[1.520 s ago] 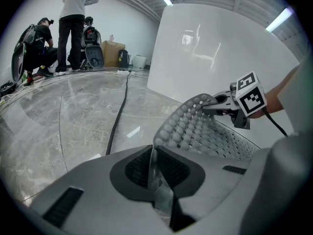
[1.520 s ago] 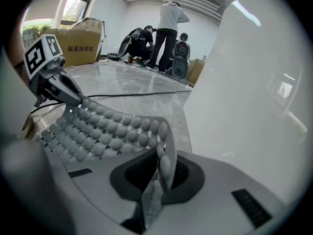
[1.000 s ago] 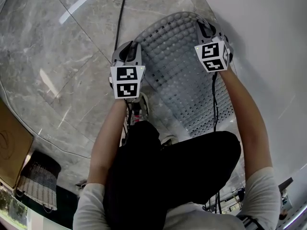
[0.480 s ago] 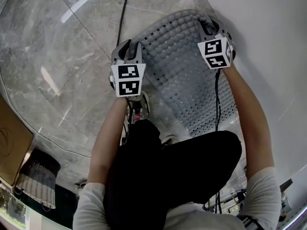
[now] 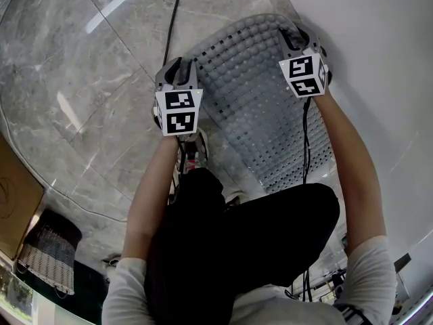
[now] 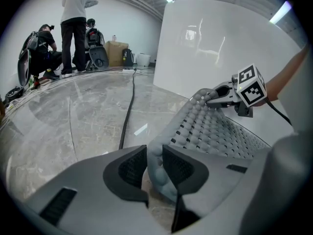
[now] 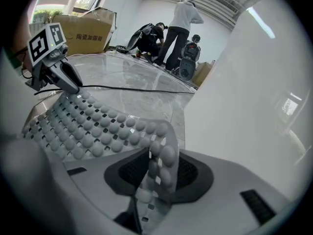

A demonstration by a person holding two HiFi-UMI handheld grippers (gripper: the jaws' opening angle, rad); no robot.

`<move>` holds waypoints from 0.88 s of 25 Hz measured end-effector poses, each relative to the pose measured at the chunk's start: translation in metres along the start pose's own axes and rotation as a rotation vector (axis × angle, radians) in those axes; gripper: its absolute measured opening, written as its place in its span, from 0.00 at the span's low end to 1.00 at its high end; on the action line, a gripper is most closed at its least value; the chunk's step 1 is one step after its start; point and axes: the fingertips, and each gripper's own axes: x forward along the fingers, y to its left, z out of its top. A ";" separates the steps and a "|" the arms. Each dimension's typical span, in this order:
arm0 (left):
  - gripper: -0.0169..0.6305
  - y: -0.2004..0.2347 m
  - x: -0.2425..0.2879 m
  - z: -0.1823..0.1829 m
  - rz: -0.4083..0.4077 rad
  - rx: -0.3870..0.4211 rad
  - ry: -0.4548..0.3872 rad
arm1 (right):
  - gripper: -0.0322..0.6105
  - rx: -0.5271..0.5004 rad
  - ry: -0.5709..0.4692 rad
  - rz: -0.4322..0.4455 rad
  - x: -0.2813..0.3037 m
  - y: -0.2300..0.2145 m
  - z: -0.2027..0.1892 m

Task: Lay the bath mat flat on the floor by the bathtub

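Observation:
The grey studded bath mat [image 5: 257,93] lies along the floor beside the white bathtub wall [image 5: 379,59], its far end lifted. My left gripper [image 5: 178,66] is shut on the mat's far left corner, and its pads [image 6: 132,168] pinch the folded edge. My right gripper [image 5: 292,36] is at the far right corner. Its jaws have just been opening, and the curled corner [image 7: 161,155] stands loosely between the pads. From the left gripper view I see the right gripper [image 6: 217,94] across the mat [image 6: 215,131]. The right gripper view shows the left gripper [image 7: 68,80].
A black cable [image 5: 172,19] runs over the marble floor to the left of the mat. A wicker basket [image 5: 47,256] and a cardboard box [image 5: 13,202] stand at the near left. People [image 6: 73,13] and gear are far across the room. The person's legs crouch at the mat's near end.
Both grippers stay at the mat's far corners. The right gripper has edged slightly away from me, and the left one has barely shifted.

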 end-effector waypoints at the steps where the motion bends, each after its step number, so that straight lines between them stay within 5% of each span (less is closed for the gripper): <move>1: 0.15 0.001 0.000 -0.001 0.008 -0.001 0.005 | 0.24 0.002 0.000 0.000 0.000 -0.001 0.000; 16: 0.15 -0.012 -0.006 -0.007 0.007 0.027 0.017 | 0.31 0.042 -0.043 -0.008 -0.005 -0.008 -0.001; 22: 0.15 -0.028 -0.005 -0.006 -0.035 0.067 0.006 | 0.32 0.213 -0.091 -0.037 -0.013 -0.018 -0.006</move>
